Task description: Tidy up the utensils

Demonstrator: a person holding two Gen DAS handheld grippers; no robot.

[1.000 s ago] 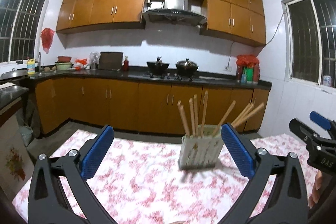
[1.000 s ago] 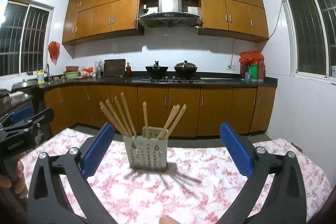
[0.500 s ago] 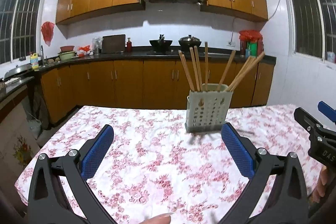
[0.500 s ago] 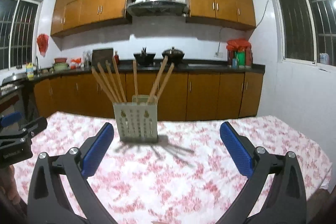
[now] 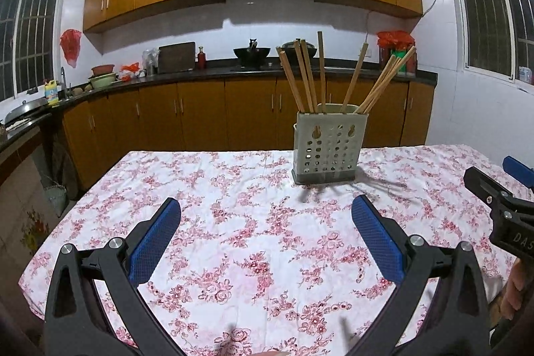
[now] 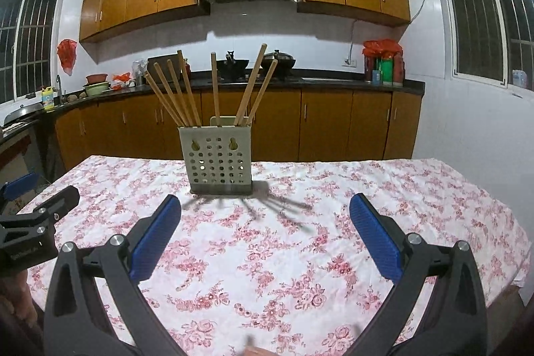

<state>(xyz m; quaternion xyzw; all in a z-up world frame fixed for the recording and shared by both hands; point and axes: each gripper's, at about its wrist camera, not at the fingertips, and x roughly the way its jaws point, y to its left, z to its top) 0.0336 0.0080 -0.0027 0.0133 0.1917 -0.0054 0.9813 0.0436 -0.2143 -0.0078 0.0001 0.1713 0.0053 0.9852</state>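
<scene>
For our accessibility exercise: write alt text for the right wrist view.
A perforated utensil holder full of wooden chopsticks stands on a floral tablecloth, beyond the open, empty right gripper. Kitchen cabinets fill the background.

Both grippers, left gripper (image 5: 266, 216) and right gripper (image 6: 265, 212), level, fingers spread wide (nothing held).

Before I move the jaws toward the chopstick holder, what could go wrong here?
1. The chopsticks lean outward in several directions from the holder; an open gripper closing in could knock neighbouring sticks out.
2. The holder stands free on the floral tablecloth, so a sideways pull on one stick might tip or slide it.
3. Left gripper and right gripper are both open and aimed at the same holder; they could collide.
</scene>
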